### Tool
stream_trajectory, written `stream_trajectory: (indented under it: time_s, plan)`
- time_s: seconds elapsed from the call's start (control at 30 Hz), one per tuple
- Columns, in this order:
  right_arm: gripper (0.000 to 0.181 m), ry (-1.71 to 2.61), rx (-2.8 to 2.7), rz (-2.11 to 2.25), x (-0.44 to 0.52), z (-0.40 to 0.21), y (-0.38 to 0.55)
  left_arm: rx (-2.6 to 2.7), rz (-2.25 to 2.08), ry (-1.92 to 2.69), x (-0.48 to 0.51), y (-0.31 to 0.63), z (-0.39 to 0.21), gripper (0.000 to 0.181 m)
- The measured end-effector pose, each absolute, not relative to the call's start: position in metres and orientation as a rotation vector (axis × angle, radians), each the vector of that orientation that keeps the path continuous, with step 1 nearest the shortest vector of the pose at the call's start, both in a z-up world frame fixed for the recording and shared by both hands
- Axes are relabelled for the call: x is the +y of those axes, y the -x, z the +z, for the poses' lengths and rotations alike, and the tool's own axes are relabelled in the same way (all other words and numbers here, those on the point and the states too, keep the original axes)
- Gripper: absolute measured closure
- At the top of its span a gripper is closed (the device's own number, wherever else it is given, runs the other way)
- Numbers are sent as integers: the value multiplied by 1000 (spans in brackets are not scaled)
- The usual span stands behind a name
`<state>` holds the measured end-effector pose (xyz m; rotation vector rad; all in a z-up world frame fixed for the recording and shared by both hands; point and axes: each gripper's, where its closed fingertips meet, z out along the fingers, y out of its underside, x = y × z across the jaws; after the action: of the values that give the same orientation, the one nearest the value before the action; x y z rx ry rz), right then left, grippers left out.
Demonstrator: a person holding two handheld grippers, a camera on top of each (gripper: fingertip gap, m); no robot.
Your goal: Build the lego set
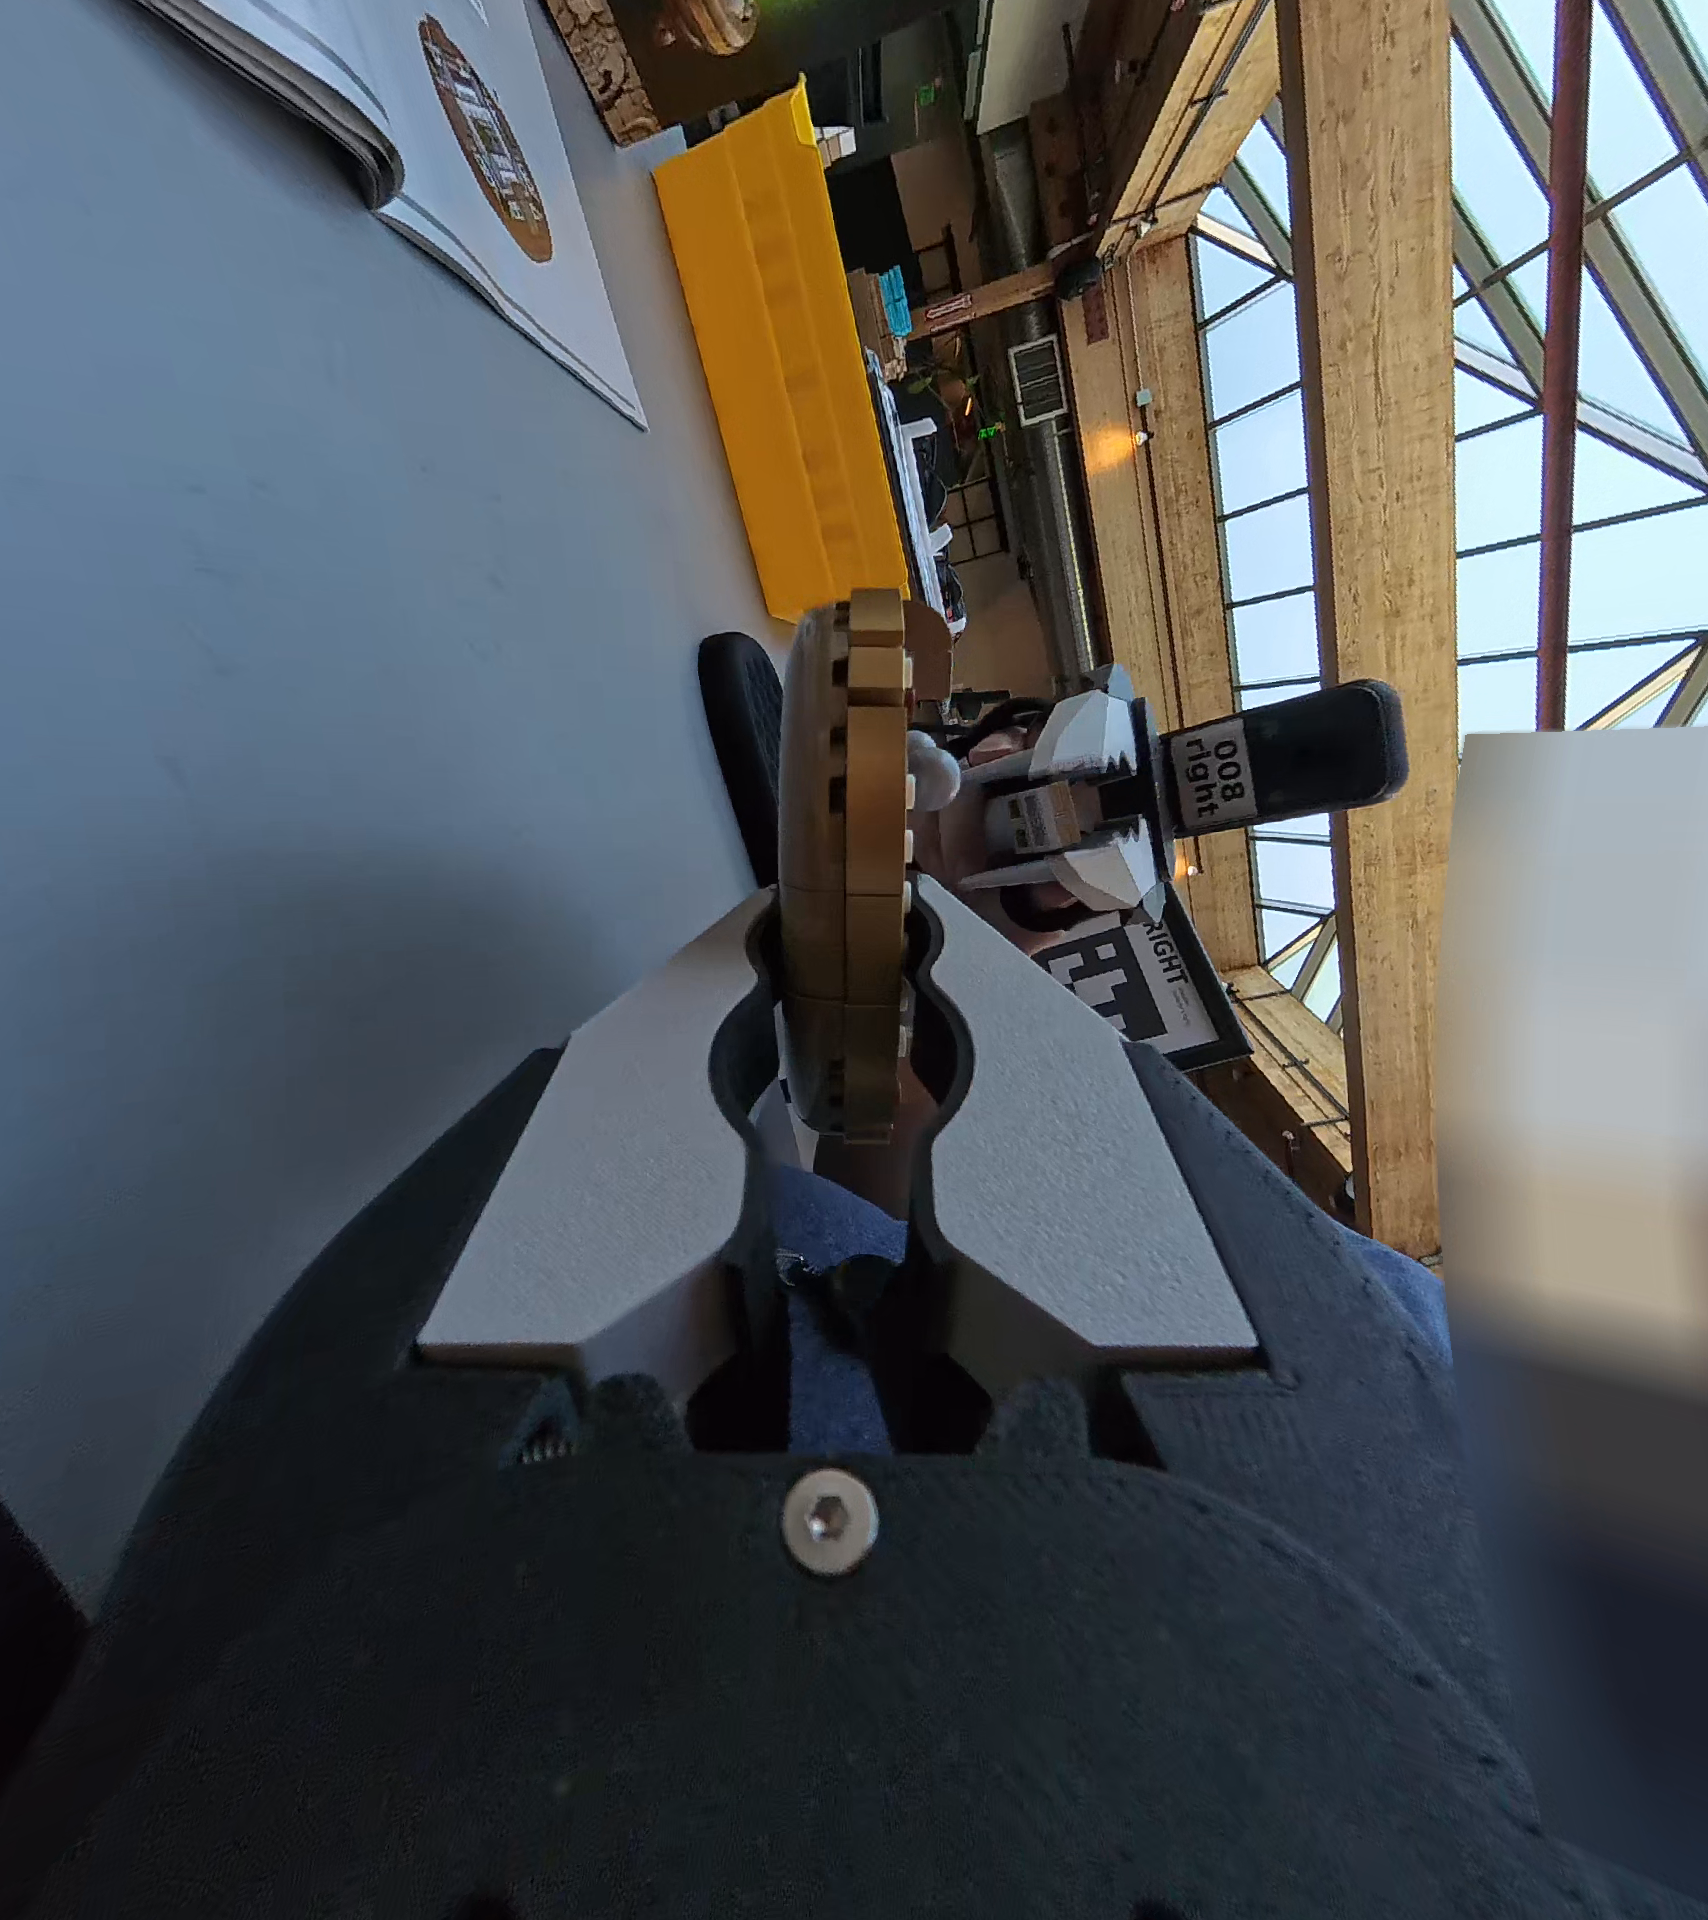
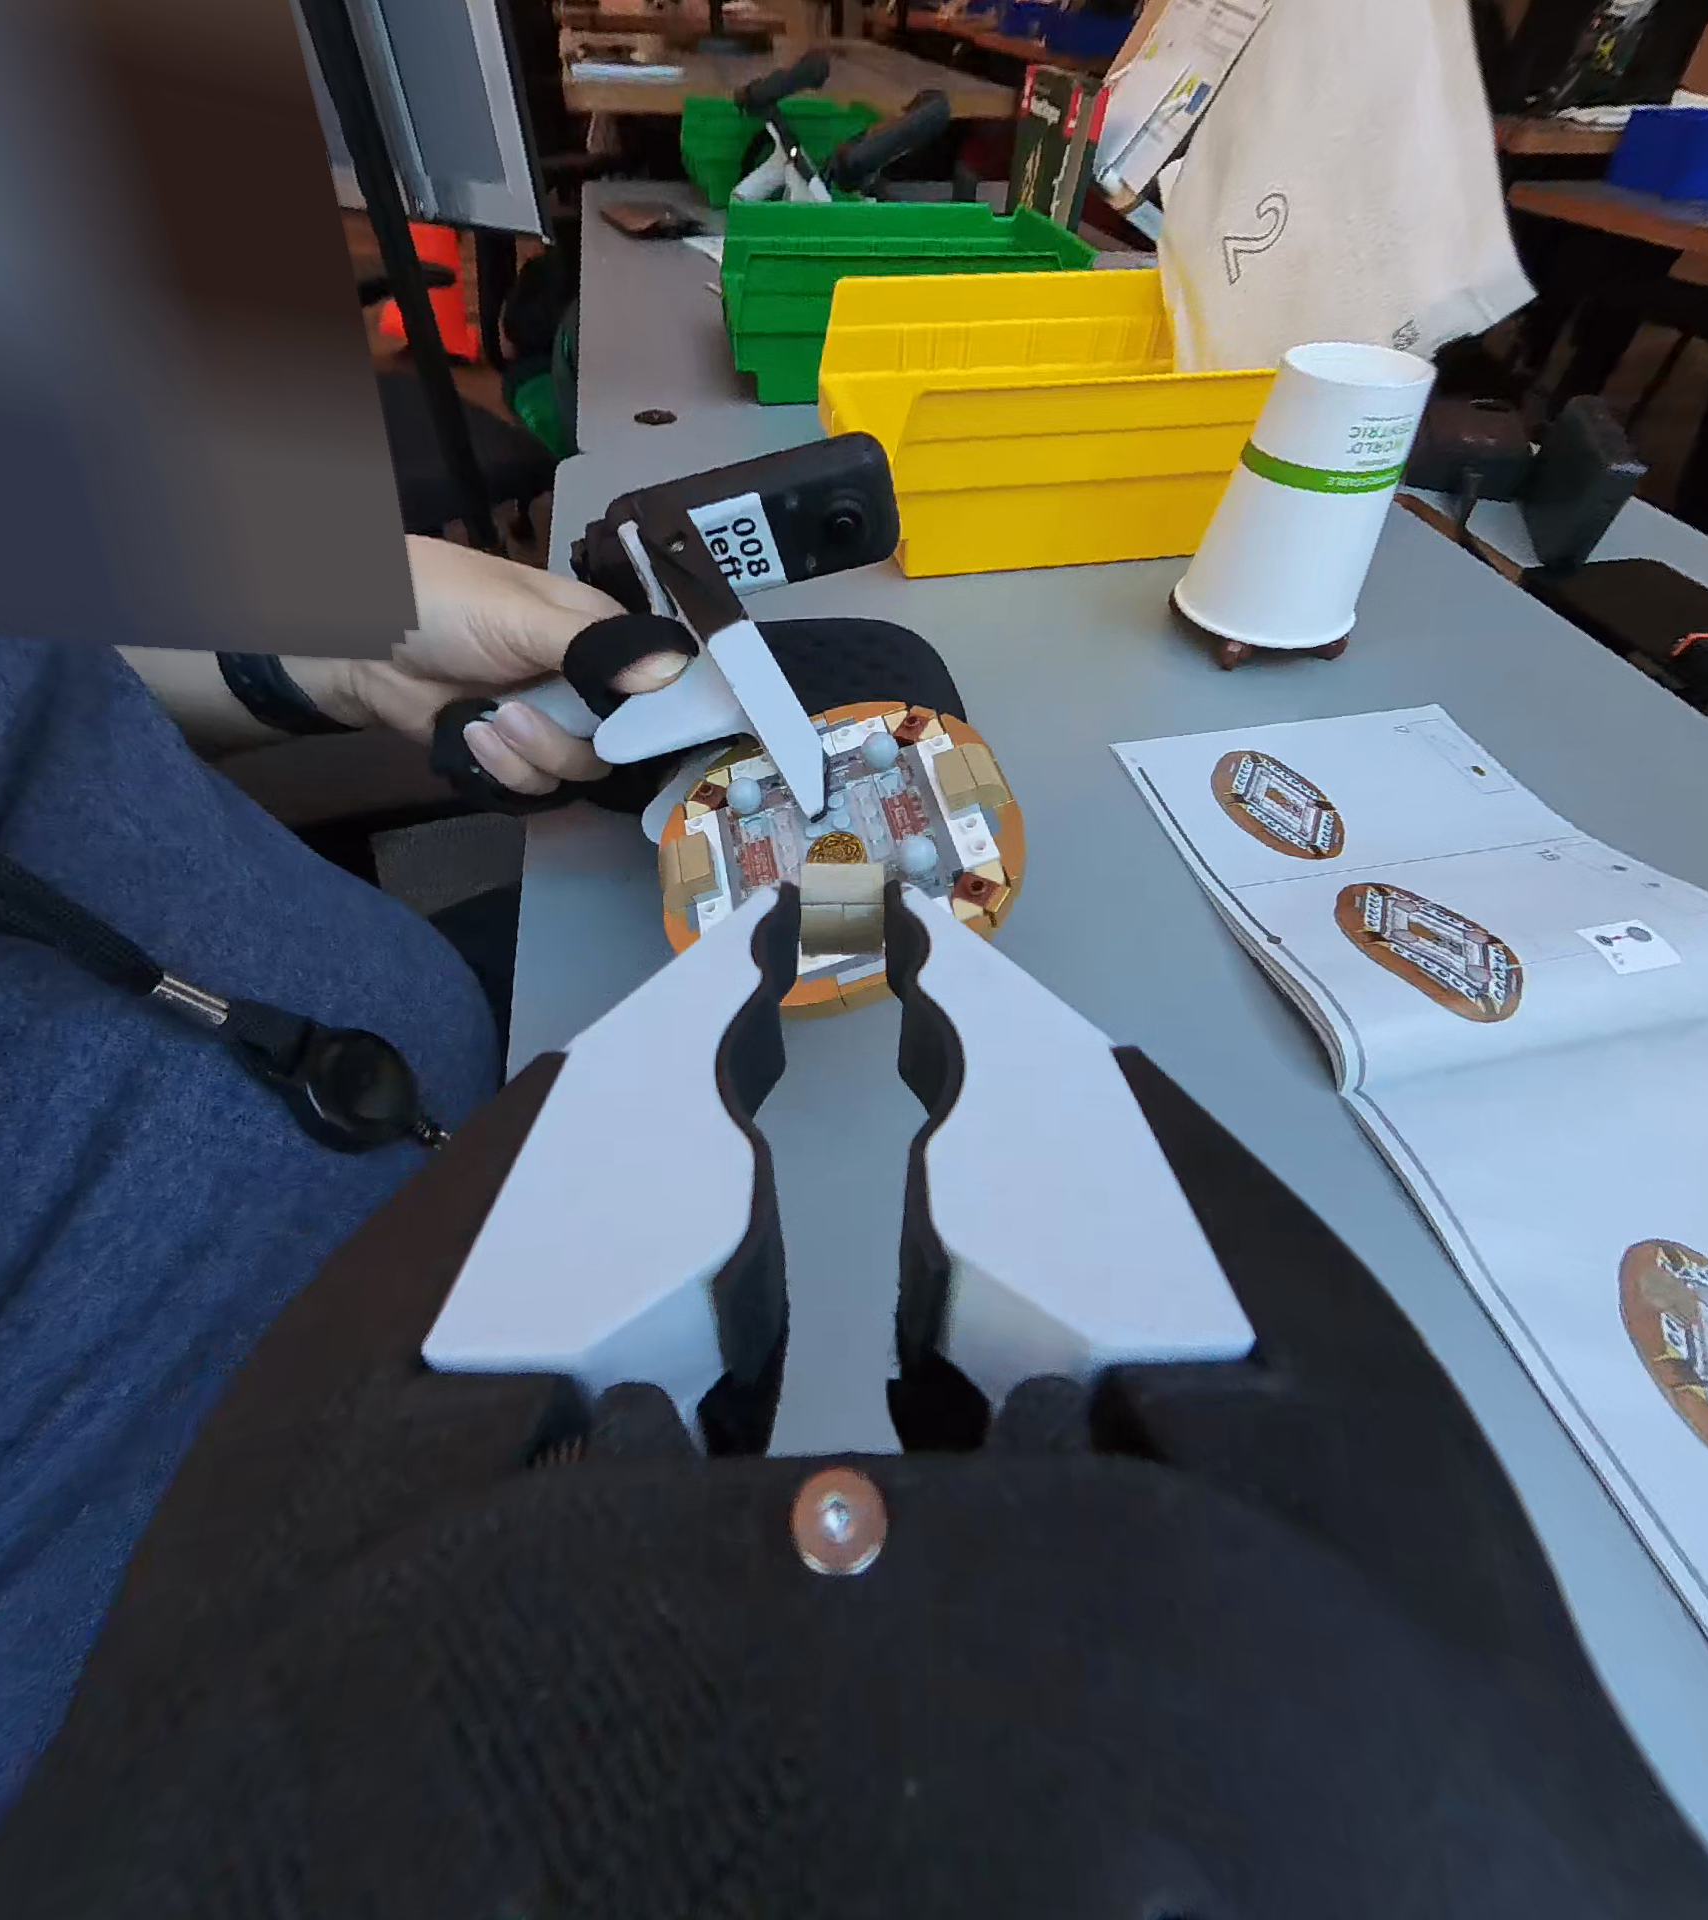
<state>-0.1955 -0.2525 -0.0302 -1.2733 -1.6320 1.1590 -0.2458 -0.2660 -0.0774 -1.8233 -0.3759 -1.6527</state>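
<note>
The round lego build (image 2: 845,831) has an orange-brown base with white, tan and clear pieces on top. My left gripper (image 1: 845,902) is shut on its rim and holds it roughly level near the table's edge; it appears edge-on in the left wrist view (image 1: 845,790). My right gripper (image 2: 839,899) is shut on a small tan brick (image 2: 839,923) at the near rim of the build. I cannot tell whether the brick touches the build. The left gripper (image 2: 736,805) also shows in the right wrist view. The right gripper (image 1: 964,828) shows in the left wrist view.
An open instruction booklet (image 2: 1452,935) lies to the right on the grey table (image 2: 1089,727). Yellow bins (image 2: 1037,457), green bins (image 2: 881,249) and an upturned paper cup (image 2: 1297,499) stand behind. A black pad (image 2: 871,655) lies just beyond the build. About 8 cm separates my left fingertips from my right.
</note>
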Motion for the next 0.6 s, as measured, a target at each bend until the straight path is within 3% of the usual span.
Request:
stream_trajectory:
  time_s: [0.6]
  plan:
    - [166,1288,-1626,1187,-261,-42,186,-375,-1715,1823,-269,232,-81,163]
